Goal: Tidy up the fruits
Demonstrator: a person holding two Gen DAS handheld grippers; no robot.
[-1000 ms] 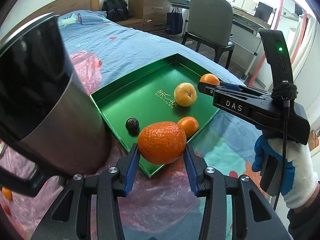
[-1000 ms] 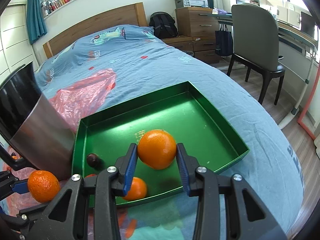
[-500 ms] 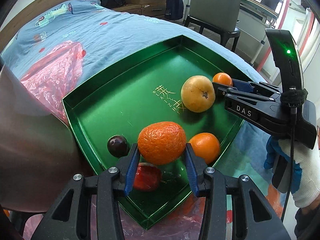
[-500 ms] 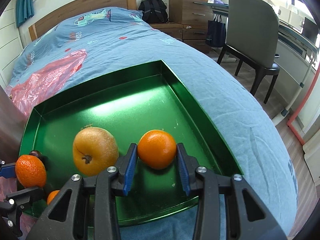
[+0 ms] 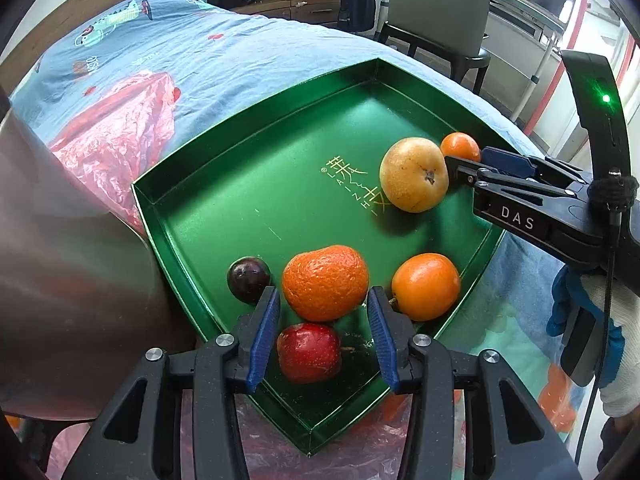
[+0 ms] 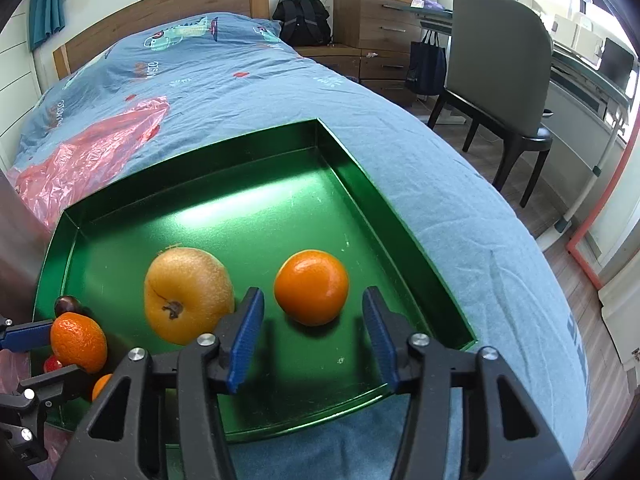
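A green tray (image 5: 256, 216) lies on the bed. My left gripper (image 5: 321, 294) is shut on a rough-skinned mandarin (image 5: 326, 282), held low over the tray's near corner just above a red apple (image 5: 309, 352). A dark plum (image 5: 248, 279) and a small orange (image 5: 426, 286) flank it. My right gripper (image 6: 313, 294) has its jaws opening. A smooth orange (image 6: 311, 287) sits on the tray floor (image 6: 240, 216) between the fingers, with a gap on each side. A yellow pear (image 6: 188, 294) lies just left of that gripper.
A big steel pot (image 5: 60, 260) stands against the tray's left edge. A red plastic bag (image 5: 116, 136) lies on the blue bedspread (image 6: 248, 72) behind it. A gloved hand (image 5: 592, 320) holds the right gripper. A chair (image 6: 500, 68) and drawers stand beyond the bed.
Both grippers came down into the tray with their fruit. The right jaws then spread and let go of the smooth orange, which now rests on the tray floor. The left grip looks unchanged.
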